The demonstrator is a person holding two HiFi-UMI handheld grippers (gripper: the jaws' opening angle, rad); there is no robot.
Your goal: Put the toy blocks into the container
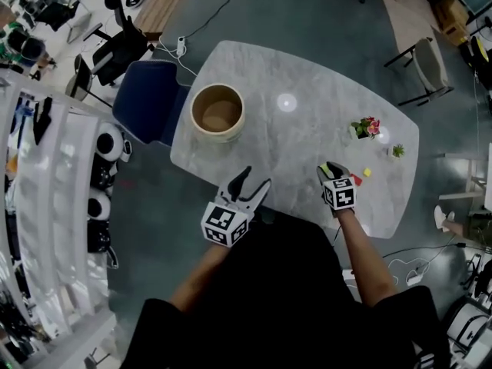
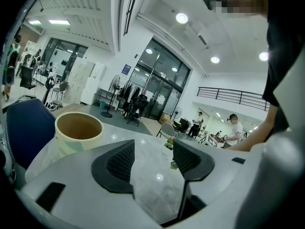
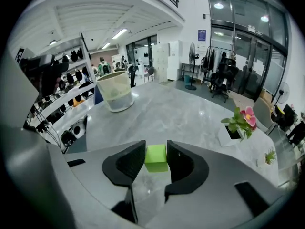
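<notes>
Green block (image 3: 155, 156) sits clamped in the right tool (image 3: 155, 150) above the surface (image 1: 307, 141), ready for the container (image 1: 217, 112). Left tool (image 2: 153, 149) stands open and empty, spare.

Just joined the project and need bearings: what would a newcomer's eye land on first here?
A bright green block pinched in the right gripper, over the near edge of the marble table. Next, the big tan container at the table's far left, and a pink-flowered potted plant on its right; the left gripper is open and empty.

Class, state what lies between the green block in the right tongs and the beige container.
Nothing: bare tabletop runs from block to container, per the right gripper view.
</notes>
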